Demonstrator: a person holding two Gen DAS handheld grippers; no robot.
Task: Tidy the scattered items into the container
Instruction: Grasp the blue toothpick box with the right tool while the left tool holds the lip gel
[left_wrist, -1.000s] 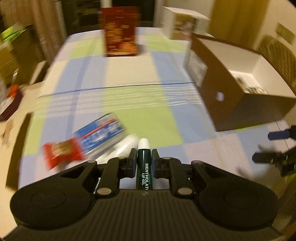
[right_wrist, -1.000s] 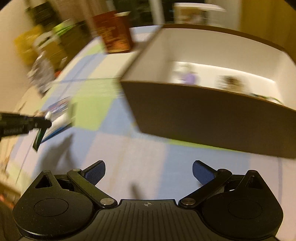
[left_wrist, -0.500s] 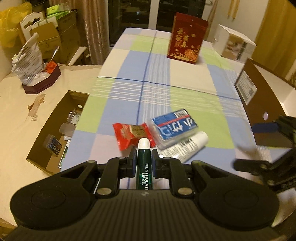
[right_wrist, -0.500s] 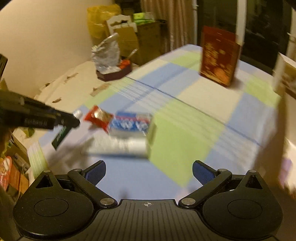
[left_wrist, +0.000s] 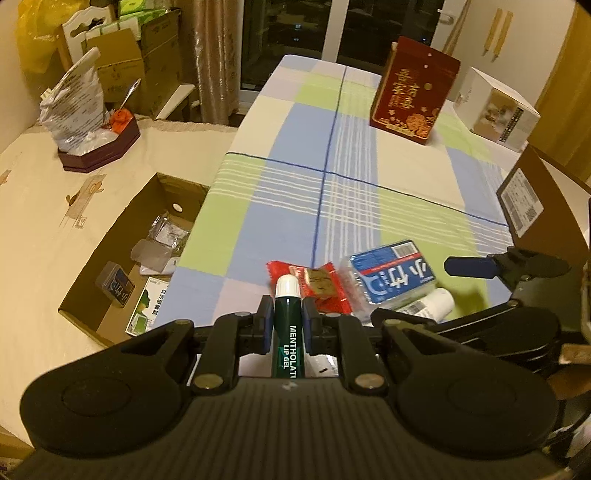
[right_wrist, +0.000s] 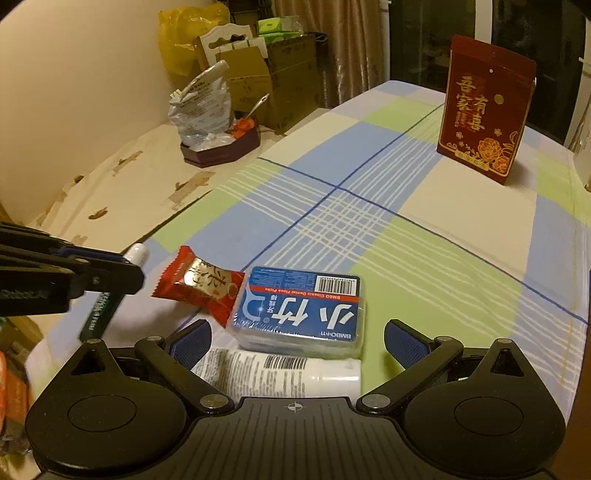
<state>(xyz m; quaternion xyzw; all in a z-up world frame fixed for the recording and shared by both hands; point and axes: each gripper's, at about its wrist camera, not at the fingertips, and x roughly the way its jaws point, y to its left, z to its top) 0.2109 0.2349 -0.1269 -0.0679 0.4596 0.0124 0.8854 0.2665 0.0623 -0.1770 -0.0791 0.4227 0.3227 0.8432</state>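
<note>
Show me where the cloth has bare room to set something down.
Bare: the checked cloth between the floss box and the red gift box. Crowded: the near corner, where red snack packet, floss box and white tube lie touching.

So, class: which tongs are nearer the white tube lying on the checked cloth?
Right. The right tongs hang open directly over the white tube; the left tongs, shut on the lip gel, sit off to its side.
</note>
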